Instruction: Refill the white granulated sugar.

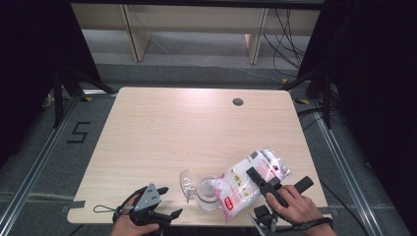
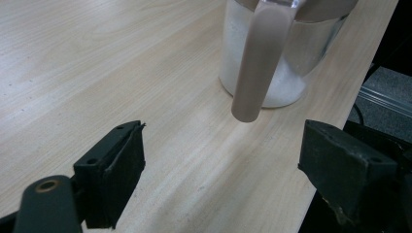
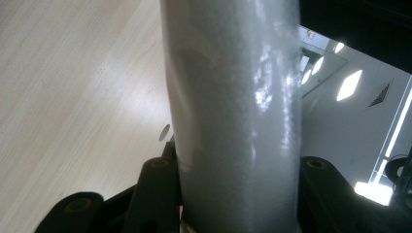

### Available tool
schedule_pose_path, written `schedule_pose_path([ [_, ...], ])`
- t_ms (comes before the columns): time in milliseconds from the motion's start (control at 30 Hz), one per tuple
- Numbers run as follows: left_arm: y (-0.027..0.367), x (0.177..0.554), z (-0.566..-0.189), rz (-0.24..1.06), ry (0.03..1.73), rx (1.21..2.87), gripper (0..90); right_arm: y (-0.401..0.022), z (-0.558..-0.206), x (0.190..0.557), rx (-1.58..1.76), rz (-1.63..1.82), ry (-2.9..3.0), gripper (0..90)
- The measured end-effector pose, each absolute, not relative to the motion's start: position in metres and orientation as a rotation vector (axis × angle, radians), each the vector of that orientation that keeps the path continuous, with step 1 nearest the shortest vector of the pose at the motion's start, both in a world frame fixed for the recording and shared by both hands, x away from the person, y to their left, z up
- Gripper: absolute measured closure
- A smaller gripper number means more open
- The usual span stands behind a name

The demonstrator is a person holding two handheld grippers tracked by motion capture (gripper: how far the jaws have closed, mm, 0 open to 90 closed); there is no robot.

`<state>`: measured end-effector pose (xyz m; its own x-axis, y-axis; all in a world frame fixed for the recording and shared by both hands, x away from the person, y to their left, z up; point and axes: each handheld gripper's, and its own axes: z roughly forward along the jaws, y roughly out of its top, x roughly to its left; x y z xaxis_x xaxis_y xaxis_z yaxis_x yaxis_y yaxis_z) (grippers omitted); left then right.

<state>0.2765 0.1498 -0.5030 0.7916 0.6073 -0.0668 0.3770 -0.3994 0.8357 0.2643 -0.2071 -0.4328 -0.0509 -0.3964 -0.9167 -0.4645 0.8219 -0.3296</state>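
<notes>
A clear glass jar (image 1: 208, 194) with white granules in its bottom stands near the table's front edge. A clear lid (image 1: 186, 184) juts out from its left side. A plastic bag of white powder (image 1: 248, 183) with a pink label lies tilted, its lower end over the jar's mouth. My right gripper (image 1: 279, 176) is shut on the bag, held by a hand at the front right. In the right gripper view the bag (image 3: 233, 97) stands pinched between both jaws. My left gripper (image 1: 171, 200) stays open left of the jar. Its jaws frame the jar (image 2: 291, 58) without touching it.
The wooden table (image 1: 187, 128) has a round cable hole (image 1: 238, 102) at the back right. A pale brownish strip (image 2: 257, 63) hangs down the jar's near side. Dark curtains, metal stands and cables surround the table.
</notes>
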Motion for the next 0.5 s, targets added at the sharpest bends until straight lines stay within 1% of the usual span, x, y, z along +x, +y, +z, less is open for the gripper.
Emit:
schedule_pose_path([
  [133, 0.148, 0.2756, -0.5038, 0.306, 0.744, 2.013, 16.1, -0.2065, -0.4317, 0.2633, -0.682, 0.053, 1.668, 65.8],
  [200, 0.1495, 0.2767, -0.5032, 0.31, 0.734, 2.037, 16.1, -0.2064, -0.4319, 0.2637, -0.685, 0.057, 1.66, 65.9],
  [500, 0.1496, 0.2762, -0.5031, 0.314, 0.733, 2.031, 16.1, -0.2066, -0.4316, 0.2632, -0.681, 0.062, 1.662, 65.9],
])
